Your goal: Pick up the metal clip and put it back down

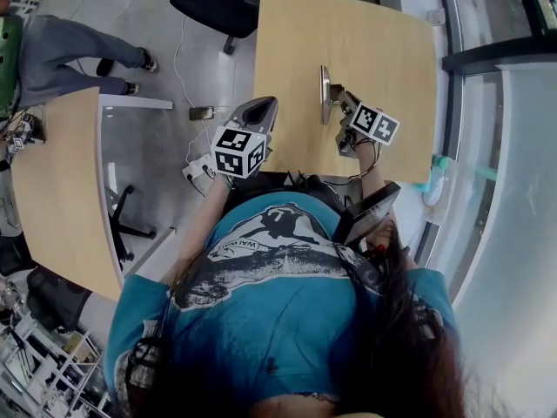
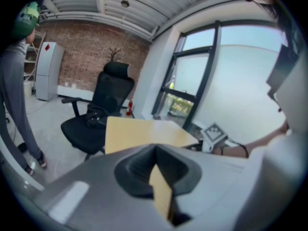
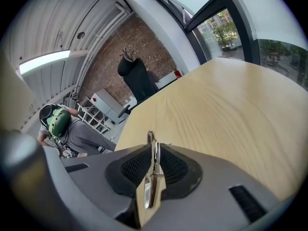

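Shirt print (image 1: 233, 246) seems lettered, but nothing legible.

Brick wall (image 2: 86, 52), black office chair (image 2: 101, 112), wooden table (image 1: 348, 50), tall windows (image 2: 192, 88), grey floor (image 1: 148, 142)

metal clip (image 1: 325, 81): partly hidden by right gripper (image 1: 336, 104) | bystander (image 1: 61, 55): cut off by left edge

Slim shiny metal clip (image 3: 154, 159), edge-on and upright, pinched between the right gripper's (image 3: 153, 148) fingers (image 3: 134, 166) over the wooden table (image 3: 231, 105)
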Motion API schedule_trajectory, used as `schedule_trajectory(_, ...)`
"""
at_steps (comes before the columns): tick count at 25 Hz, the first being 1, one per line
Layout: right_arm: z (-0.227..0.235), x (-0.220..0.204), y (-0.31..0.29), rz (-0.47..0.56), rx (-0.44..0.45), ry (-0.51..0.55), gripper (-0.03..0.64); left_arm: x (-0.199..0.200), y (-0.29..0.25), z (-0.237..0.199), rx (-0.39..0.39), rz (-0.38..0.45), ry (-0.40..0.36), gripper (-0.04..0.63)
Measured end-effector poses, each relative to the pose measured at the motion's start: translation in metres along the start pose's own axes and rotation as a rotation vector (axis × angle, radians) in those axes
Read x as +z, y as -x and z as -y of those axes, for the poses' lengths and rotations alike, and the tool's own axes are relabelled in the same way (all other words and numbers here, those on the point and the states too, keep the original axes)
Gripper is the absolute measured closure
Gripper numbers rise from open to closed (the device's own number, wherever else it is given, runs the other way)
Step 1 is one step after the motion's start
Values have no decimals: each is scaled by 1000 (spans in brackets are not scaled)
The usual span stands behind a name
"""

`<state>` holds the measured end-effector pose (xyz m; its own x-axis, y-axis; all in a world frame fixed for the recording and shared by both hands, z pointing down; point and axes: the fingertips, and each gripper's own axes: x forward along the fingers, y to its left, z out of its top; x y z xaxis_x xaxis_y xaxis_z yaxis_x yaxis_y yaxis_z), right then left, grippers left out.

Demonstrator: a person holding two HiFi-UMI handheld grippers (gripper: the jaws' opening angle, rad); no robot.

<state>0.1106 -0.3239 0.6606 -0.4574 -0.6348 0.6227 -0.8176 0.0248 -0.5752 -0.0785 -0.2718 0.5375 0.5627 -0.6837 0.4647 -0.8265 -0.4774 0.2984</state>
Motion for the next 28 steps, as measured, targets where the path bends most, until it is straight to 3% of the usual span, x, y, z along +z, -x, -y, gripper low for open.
schedule_trajectory(5,-4,11,11,43,11,-30,540,0,-1,3,-9,1,-7,592)
schedule_trajectory(10,-18,22,39,121,29,-29,540,0,-2,13,-20,4,-16,592)
schedule_trajectory(19,-60,8,100,157,63,209,541,-10,-2,60,-57,18,-36,592)
schedule_trajectory(28,-76,-38,175,157,159,288,548,-42,25,131,-41,51,-16,592)
